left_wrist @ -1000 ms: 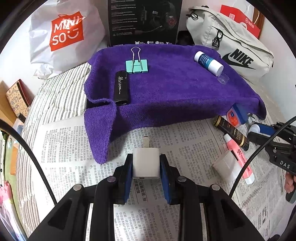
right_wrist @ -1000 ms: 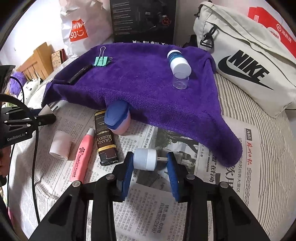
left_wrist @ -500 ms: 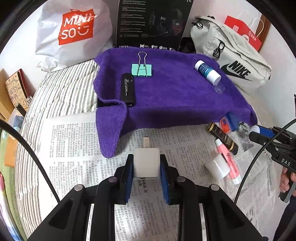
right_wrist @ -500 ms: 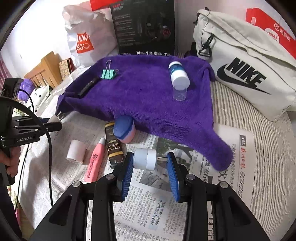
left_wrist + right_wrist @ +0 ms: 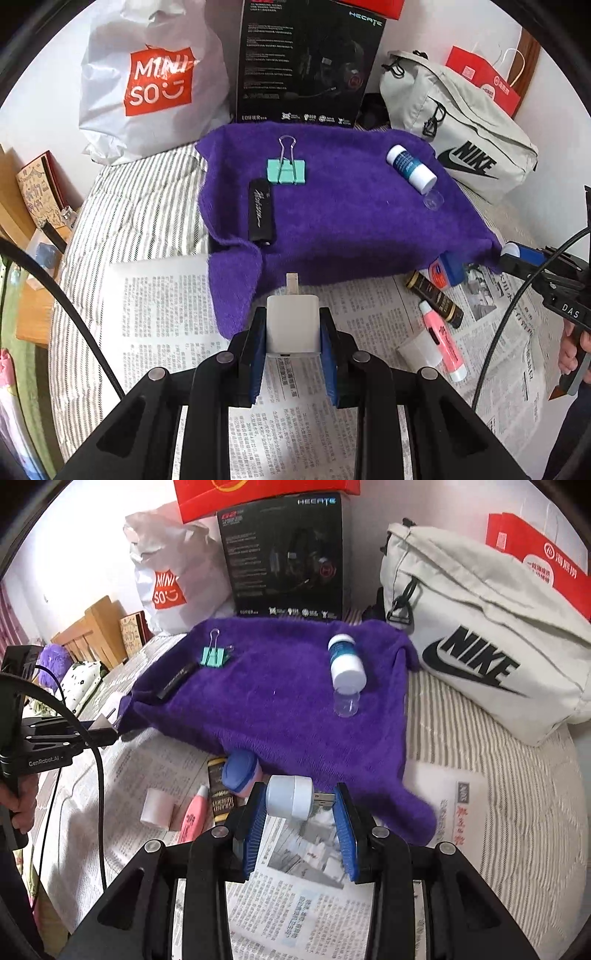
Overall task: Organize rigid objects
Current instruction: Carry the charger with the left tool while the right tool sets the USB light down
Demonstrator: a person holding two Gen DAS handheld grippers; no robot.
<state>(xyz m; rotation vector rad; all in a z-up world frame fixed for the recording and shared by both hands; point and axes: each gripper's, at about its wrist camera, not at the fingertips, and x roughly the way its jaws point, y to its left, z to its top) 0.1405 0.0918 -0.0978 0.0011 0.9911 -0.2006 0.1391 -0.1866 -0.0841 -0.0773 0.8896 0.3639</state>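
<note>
- The left gripper point(image 5: 293, 334) has its blue fingers point(image 5: 257, 347) pinching a white cube charger point(image 5: 292, 325). Its metal plug tab points forward, toward the purple towel point(image 5: 343, 218). The charger is clear of the newspaper point(image 5: 162, 317) below it.
- The right gripper point(image 5: 300, 812) has its fingers point(image 5: 255, 823) clamped end to end on a small white round adapter with a USB plug point(image 5: 291, 797): the left finger presses the round body, the right finger meets the metal plug tip. It hangs above the newspaper point(image 5: 314, 904), at the near edge of the purple towel point(image 5: 280, 709).
- The towel is spread over a raised base on a striped bed point(image 5: 129, 206). Lying on it:
  - a mint binder clip point(image 5: 286, 170) with its wire handles pointing to the far side;
  - a black lighter point(image 5: 261, 211) just beside the clip, at the towel's left edge;
  - a white and blue bottle point(image 5: 410, 168) on its side, with a clear cap point(image 5: 433, 199) at its near end.
- On the newspaper in front of the towel, near one another:
  - a blue-lidded pink jar point(image 5: 240, 771), partly under the towel's edge;
  - a dark box with gold print point(image 5: 221, 794), touching the jar;
  - a pink tube point(image 5: 194, 816);
  - a white cap-like cylinder point(image 5: 158, 809).
- Behind the towel: a white shopping bag point(image 5: 155, 85), a black headset box point(image 5: 306, 62) and a grey sling bag point(image 5: 454, 125).
- A person's hand point(image 5: 22, 805) is seen at the left gripper's handle in the right wrist view.
</note>
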